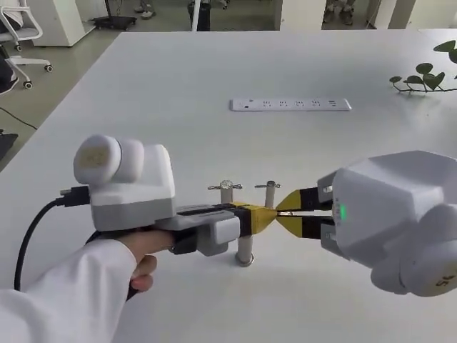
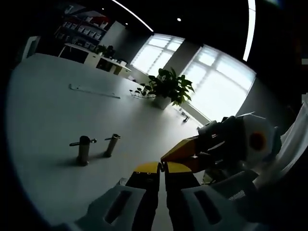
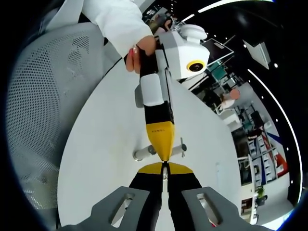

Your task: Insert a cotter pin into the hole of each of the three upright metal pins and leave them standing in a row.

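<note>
Your right gripper (image 1: 283,212) is closed on the cotter pin (image 1: 308,212). The pin's long axis runs 3-to-9 o'clock, toward the front metal pin (image 1: 245,251) at 9 o'clock. Your left gripper (image 1: 269,212), jaws nearly together, appears to clamp that pin. The left gripper view shows a rear pin (image 2: 83,150) already fitted. The right gripper view shows tip alignment.

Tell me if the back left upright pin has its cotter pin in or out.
In. A cotter pin crosses the top of the back left pin, sticking out on both sides while the pin stands upright.
</note>
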